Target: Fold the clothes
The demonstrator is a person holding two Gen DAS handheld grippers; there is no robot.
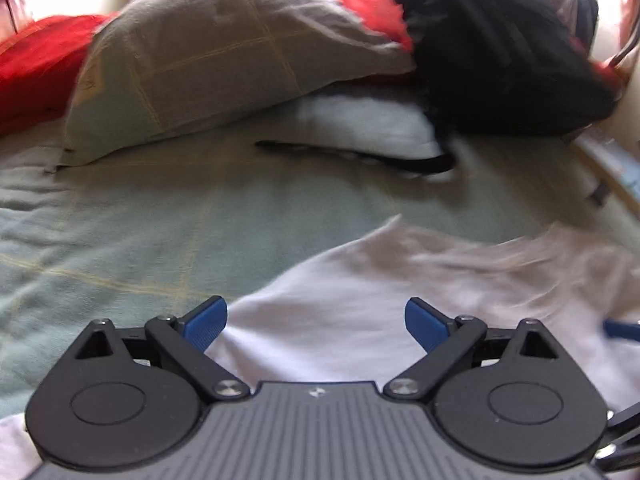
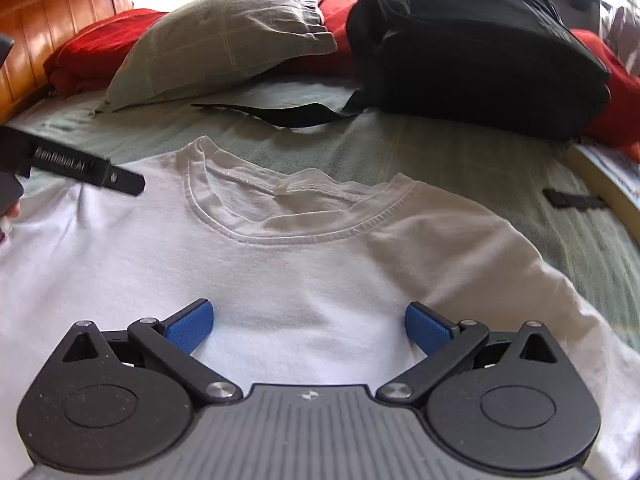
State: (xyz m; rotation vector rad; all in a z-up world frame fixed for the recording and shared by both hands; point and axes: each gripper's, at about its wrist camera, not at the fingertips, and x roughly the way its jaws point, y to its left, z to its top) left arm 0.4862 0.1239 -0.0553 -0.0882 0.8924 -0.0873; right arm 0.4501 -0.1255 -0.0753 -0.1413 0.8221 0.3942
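Both wrist views look low and forward across the bed (image 2: 460, 168) toward its far end. The right view sits close over the white T-shirt (image 2: 280, 264); the left view sits left of it. Both share the grey pillow (image 1: 224, 56) and black bag (image 2: 480, 48).

White t-shirt (image 2: 280, 264) spread flat on bed, front up, round ribbed collar toward pillows, inner neck seam showing. Right sleeve drapes outward, lightly wrinkled. Left wrist view blurred: shoulder edge (image 1: 360, 264) rumpled.

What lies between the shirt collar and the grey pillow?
In the right wrist view, bare green bedspread and a black strap lie between the collar and the pillow.
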